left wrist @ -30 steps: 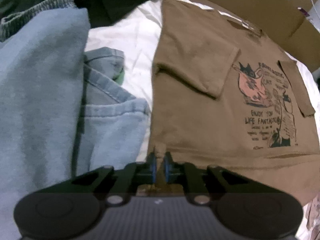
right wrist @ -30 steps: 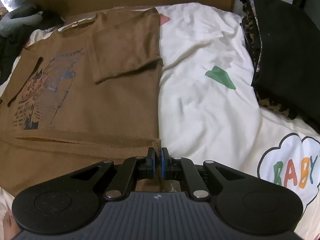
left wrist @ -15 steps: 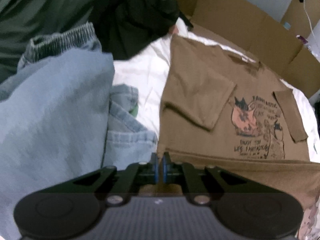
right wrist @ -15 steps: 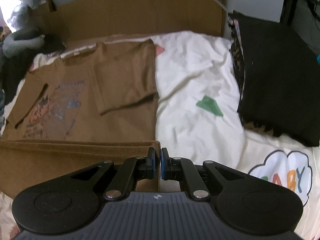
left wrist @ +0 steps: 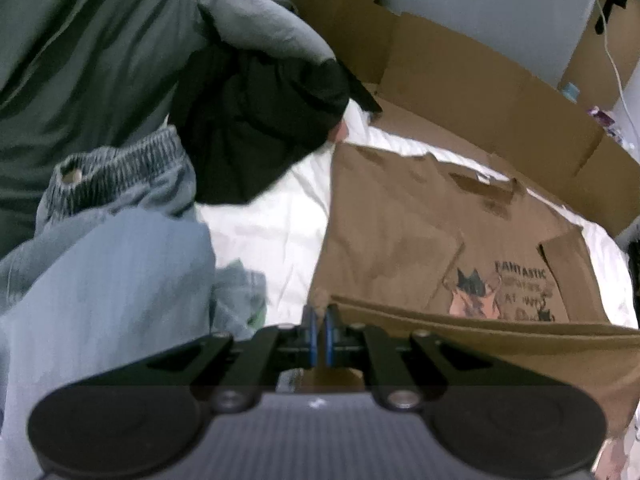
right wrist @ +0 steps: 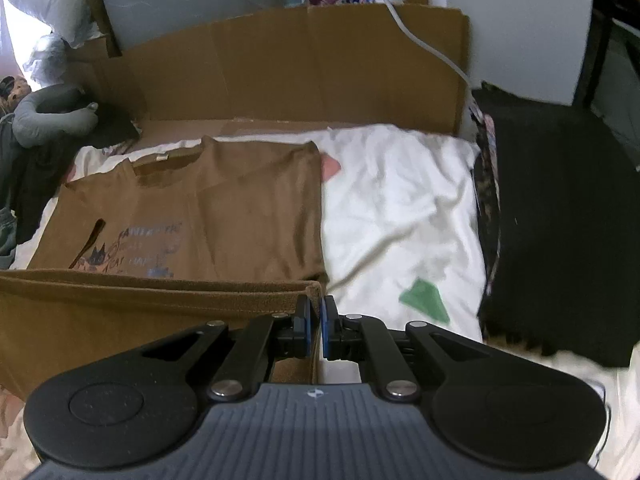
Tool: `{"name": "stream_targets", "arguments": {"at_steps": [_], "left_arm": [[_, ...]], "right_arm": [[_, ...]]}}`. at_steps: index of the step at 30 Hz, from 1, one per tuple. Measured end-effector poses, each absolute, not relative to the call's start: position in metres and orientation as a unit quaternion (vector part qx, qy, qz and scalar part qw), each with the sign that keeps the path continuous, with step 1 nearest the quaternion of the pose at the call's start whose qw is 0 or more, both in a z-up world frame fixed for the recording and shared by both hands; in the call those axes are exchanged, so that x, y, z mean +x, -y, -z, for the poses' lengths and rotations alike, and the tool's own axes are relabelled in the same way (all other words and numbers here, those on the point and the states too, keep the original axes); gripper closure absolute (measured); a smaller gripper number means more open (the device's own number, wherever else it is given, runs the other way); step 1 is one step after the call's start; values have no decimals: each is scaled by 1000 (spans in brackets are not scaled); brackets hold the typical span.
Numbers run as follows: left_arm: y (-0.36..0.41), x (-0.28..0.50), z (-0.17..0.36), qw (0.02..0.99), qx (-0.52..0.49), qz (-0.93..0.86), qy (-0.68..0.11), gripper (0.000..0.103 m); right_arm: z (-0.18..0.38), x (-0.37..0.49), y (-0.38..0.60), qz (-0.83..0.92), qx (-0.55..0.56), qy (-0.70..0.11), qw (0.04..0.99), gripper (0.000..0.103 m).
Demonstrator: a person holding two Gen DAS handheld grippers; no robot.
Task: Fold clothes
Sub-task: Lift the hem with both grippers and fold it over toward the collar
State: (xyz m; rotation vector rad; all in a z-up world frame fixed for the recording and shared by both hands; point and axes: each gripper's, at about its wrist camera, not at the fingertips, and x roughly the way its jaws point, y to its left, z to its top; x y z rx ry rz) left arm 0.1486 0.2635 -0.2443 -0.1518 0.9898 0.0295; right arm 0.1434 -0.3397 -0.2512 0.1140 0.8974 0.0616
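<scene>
Left wrist view showed the left gripper (left wrist: 319,322) pressed together on a bottom corner of the brown T-shirt (left wrist: 392,236), its blue pads pinching the hem, which was raised off the bed. In the right wrist view the right gripper (right wrist: 315,322) pinched the other bottom corner of the brown T-shirt (right wrist: 248,208) in the same way, so the lifted hem ran as a taut, thick band between the two. Beyond that band the rest of the shirt lay flat on the white sheet (right wrist: 400,200), both short sleeves folded inward over the chest and a dark printed picture with lettering partly showing. The sheet was soft and creased, with a green shape (right wrist: 424,300) printed on it near the right gripper. To the left of the shirt lay pale blue denim (left wrist: 100,280) with a ribbed waistband, and behind it a crumpled black garment (left wrist: 256,132) and grey-green cloth. A flat black fabric (right wrist: 560,220) with a patterned edge lay at the right side of the bed. Plain brown cardboard (right wrist: 320,68), creased in panels, stood along the far edge, with a white cable (right wrist: 416,40) hanging over it.
</scene>
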Motion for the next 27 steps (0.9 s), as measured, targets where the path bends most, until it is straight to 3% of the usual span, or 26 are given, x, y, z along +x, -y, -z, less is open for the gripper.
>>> {"name": "stream_targets", "arguments": {"at_steps": [27], "left_arm": [[-260, 261, 264, 880, -76, -28, -468, 98]], "right_arm": [[250, 268, 314, -5, 31, -433, 901, 99]]}}
